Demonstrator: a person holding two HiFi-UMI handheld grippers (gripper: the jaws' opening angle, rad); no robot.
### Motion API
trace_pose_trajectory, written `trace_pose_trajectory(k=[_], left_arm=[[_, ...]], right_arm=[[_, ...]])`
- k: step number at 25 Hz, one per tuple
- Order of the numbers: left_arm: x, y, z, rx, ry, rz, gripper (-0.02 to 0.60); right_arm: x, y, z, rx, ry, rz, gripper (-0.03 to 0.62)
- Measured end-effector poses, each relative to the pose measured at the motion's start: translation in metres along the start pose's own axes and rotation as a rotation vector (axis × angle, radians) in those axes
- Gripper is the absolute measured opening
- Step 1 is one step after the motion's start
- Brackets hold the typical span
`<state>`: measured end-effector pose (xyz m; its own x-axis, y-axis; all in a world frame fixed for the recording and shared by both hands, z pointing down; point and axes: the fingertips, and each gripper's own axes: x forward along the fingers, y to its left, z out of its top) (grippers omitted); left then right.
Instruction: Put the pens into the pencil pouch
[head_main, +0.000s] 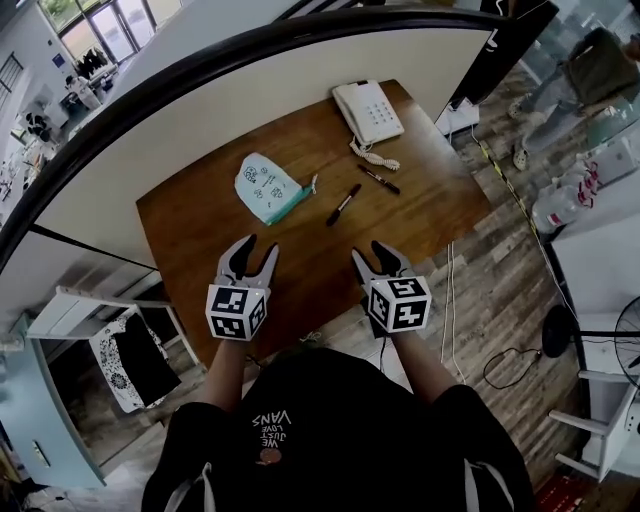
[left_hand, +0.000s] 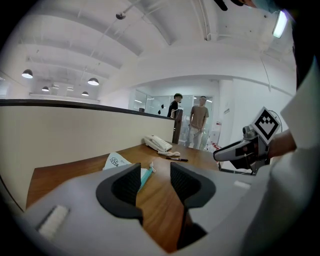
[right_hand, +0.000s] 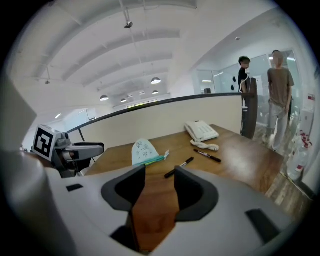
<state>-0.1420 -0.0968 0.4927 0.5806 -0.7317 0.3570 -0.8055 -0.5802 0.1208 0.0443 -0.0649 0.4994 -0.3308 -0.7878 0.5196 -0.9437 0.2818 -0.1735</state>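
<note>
A pale green pencil pouch (head_main: 266, 187) with a teal zipper edge lies on the brown desk (head_main: 200, 220). Two black pens rest to its right: one (head_main: 343, 204) near the middle, the other (head_main: 379, 179) closer to the phone. My left gripper (head_main: 250, 257) hovers open over the desk's near edge, nothing between its jaws. My right gripper (head_main: 373, 260) is open and empty too, level with it. The right gripper view shows the pouch (right_hand: 142, 152) and both pens (right_hand: 179, 167) (right_hand: 207, 156) ahead of the jaws. In the left gripper view the pouch (left_hand: 116, 162) lies ahead of the jaws.
A white desk phone (head_main: 367, 111) with a coiled cord (head_main: 374, 157) sits at the far right corner. A curved partition wall (head_main: 250, 80) borders the desk's far side. Two people (right_hand: 272, 95) stand beyond the desk's right end. Cables (head_main: 455, 300) trail on the wooden floor.
</note>
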Motion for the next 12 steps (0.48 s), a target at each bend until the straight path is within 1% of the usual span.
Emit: trace_pose_trajectory(k=[5,8,12], left_arm=[[0.007,0.014,-0.007,0.000,0.017,-0.013,0.170],[0.011,0.026,-0.010,-0.004,0.024,0.014,0.170],[0.018,0.036,-0.015,-0.030,0.034,0.046,0.169]], right_arm=[[0.024,0.001,-0.003,0.007,0.033,-0.034,0.186],[0.038,0.000,-0.008,0.011,0.063,-0.046,0.186],[0.061,-0.003,-0.014,0.001,0.107,-0.034,0.186]])
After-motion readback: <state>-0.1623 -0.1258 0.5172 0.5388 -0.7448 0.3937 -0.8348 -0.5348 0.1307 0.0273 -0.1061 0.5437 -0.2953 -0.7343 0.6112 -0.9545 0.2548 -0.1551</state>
